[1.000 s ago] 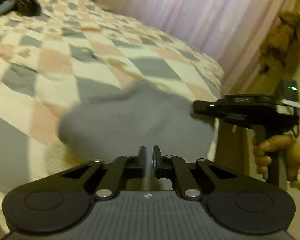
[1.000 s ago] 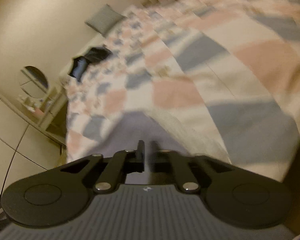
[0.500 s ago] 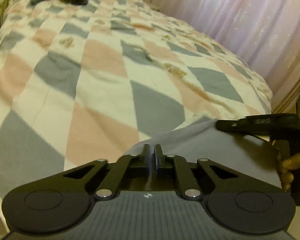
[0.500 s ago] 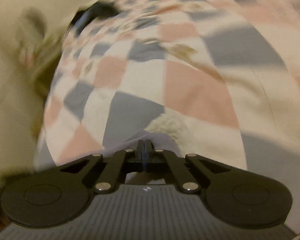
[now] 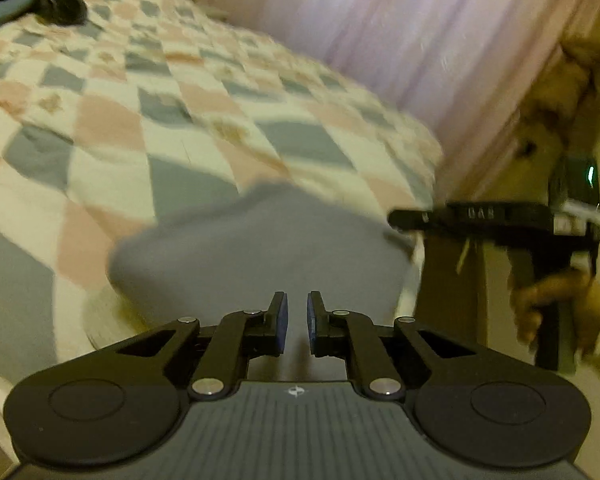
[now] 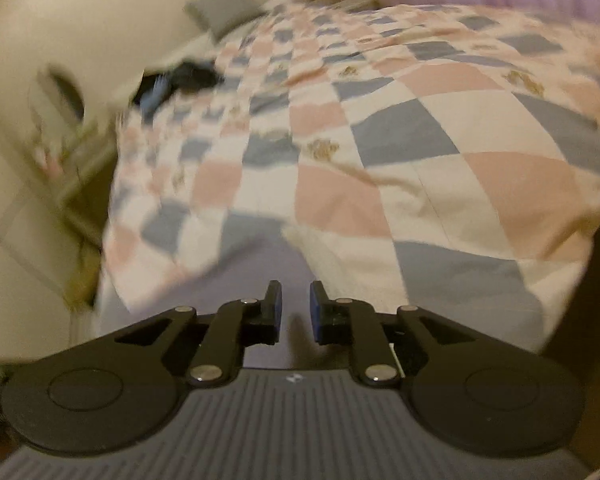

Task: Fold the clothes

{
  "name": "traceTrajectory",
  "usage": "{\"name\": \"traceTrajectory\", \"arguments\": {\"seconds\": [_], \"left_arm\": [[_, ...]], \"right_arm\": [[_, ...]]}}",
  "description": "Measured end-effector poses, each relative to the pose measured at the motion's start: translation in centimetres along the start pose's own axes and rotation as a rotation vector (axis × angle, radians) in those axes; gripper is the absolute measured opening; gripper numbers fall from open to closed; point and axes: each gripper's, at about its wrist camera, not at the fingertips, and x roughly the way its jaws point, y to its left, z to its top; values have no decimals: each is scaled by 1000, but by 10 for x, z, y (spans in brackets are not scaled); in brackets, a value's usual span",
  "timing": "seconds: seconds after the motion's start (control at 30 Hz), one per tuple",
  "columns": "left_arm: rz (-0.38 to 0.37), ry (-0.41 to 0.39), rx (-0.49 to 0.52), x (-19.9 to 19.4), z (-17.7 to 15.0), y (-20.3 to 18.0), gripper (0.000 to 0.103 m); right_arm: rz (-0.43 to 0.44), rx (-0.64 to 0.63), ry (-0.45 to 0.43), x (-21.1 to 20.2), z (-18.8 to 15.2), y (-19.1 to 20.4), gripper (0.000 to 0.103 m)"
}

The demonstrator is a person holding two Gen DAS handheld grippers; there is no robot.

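Note:
A grey garment (image 5: 256,256) lies bunched at the near corner of the bed, blurred by motion. My left gripper (image 5: 294,318) is open by a small gap just behind the garment's near edge, with nothing between its pads. My right gripper (image 5: 404,216) shows at the garment's right edge in the left wrist view, held by a hand (image 5: 548,300). In the right wrist view the right gripper (image 6: 295,308) is open by a small gap over the grey garment (image 6: 260,264), which runs under the quilt's edge.
The bed carries a pink, grey and white checked quilt (image 5: 148,120). Dark clothes (image 5: 32,0) lie at its far end, also seen in the right wrist view (image 6: 180,80). A pink curtain (image 5: 400,32) hangs beyond the bed. A grey pillow (image 6: 224,8) leans at the headboard.
Both grippers were shut on the grey garment half a second ago; now both have opened a small gap and the garment lies loose on the bed corner.

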Motion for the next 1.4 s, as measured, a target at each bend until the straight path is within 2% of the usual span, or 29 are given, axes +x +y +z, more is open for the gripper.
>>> {"name": "traceTrajectory", "arguments": {"seconds": [0.07,0.17,0.3,0.43,0.53,0.6,0.7,0.8,0.93,1.03,1.07,1.17,1.23,1.27,1.37,1.4], "left_arm": [[20,18,59,13,-19,-7,11],[48,1,179,23,-37,-22,12],[39,-3,158,16,-32,-23,11],[19,-31,168,3,-27,-23,12],[-9,-8,186,7,-32,-26,12],[-5,15,203,14,-40,-28,12],[-3,22,194,21,-47,-26,12],[5,22,217,21,-47,-28,14],[7,15,215,7,-34,-29,13],[7,22,208,3,-30,-28,13],[11,32,211,5,-31,-29,13],[22,64,225,8,-31,-34,13],[21,89,235,3,-24,-38,14],[23,105,244,-1,-19,-39,14],[56,170,284,-20,-1,-44,29],[73,195,297,-26,6,-45,38]], "right_arm": [[-35,-75,29,2,-12,3,15],[-68,-122,42,10,-24,-3,15],[-85,-115,28,3,-29,-7,15],[-72,-144,-29,-14,-24,8,18],[-113,-170,13,-3,-33,8,19],[-119,-141,14,-1,-36,2,20],[-135,-131,25,-1,-37,0,33],[-140,-115,27,-1,-38,-2,35],[-146,-94,-42,-20,-26,15,34],[-98,-122,-84,-32,-26,38,34],[-90,-136,-68,-30,-29,44,34],[-123,-147,50,-7,-46,48,32],[-134,-108,57,-8,-50,46,32],[-137,-81,53,-14,-48,47,32],[-146,-5,42,-33,-40,54,33],[-152,20,42,-41,-38,58,38]]}}
